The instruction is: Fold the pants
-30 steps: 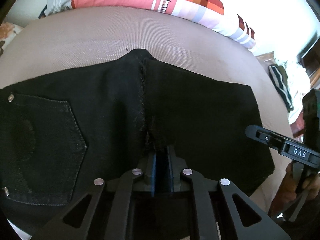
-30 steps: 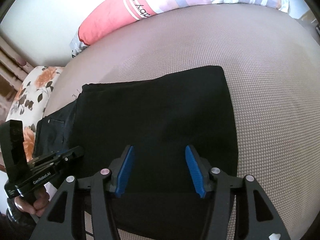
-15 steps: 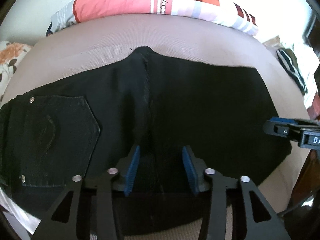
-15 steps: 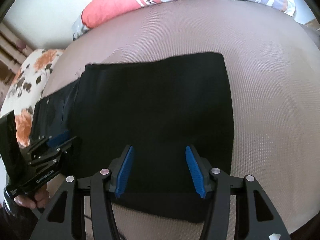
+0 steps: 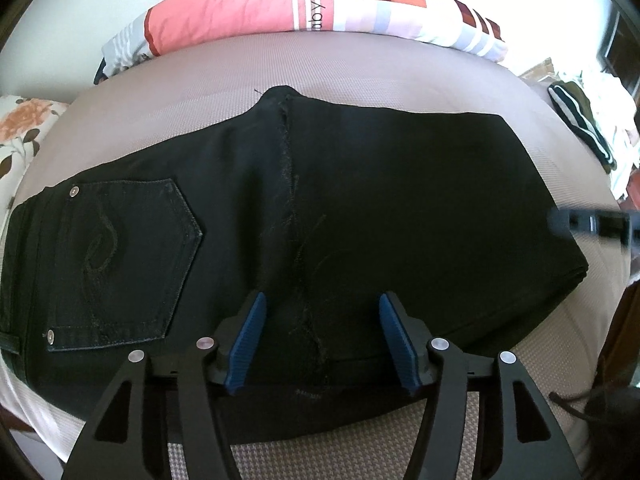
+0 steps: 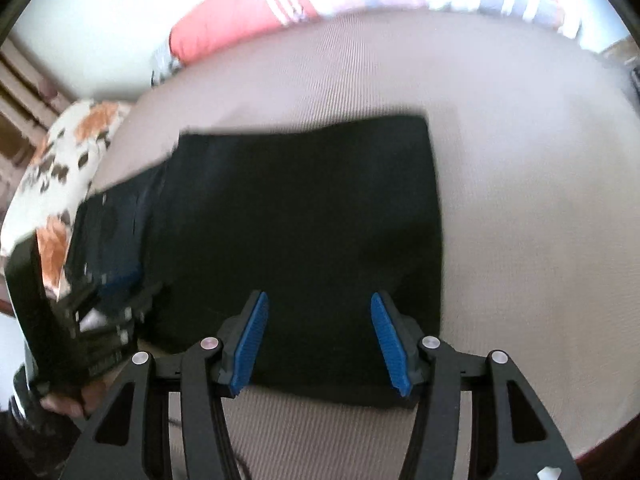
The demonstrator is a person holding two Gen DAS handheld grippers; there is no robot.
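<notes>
The right wrist view is blurred; the pants perhaps smeared leftward.

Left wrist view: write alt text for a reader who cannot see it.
Black pants, folded, lie flat on a beige bed, back pocket at the left. The left gripper, its jaws just opened, stands over their near edge gripping nothing. A pink patterned pillow lies behind.

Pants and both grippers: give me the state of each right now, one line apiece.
Black pants: folded over, lying flat on the bed, back pocket facing up.
Left gripper: open, jaws have just been opening; fabric lies below them, nothing pinched.
Right gripper: open above the pants' near edge, holding nothing.
Long pillow: lying along the bed's far side.
</notes>
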